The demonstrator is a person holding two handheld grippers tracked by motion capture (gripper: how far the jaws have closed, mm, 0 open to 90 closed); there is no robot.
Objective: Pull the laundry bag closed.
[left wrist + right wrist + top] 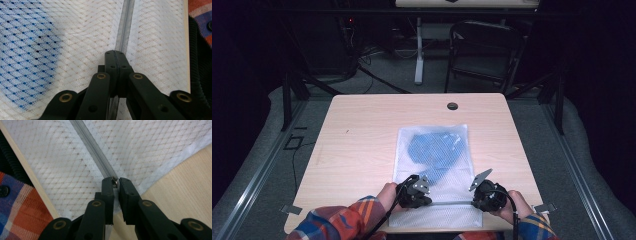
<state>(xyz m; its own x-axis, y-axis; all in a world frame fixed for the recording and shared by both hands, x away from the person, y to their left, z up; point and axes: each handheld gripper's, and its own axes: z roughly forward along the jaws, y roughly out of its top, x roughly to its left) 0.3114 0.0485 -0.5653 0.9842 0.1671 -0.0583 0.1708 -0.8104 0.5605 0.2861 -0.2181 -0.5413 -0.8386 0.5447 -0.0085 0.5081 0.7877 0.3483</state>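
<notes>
A white mesh bag (pixel 412 137) lies flat on the wooden table (pixel 362 140) with a blue garment (pixel 434 150) inside it. A grey zipper (pixel 452 203) runs along the bag's near edge. My left gripper (pixel 427 200) sits at the zipper's left part. Its jaws are pressed together on the zipper line (pixel 126 25), gripper tips (pixel 113 53) pinching the mesh there. My right gripper (pixel 474 201) is at the bag's right corner. It (pixel 115 182) is shut on the small metal zipper pull (pixel 115 180) at the end of the zipper (pixel 91 145).
The table's near edge (pixel 27 172) runs just behind both grippers, with plaid sleeves (pixel 342 220) beside it. A round cable hole (pixel 452 106) sits at the far edge. Beyond the table stand a dark chair (pixel 484 50) and a white desk leg (pixel 418 55).
</notes>
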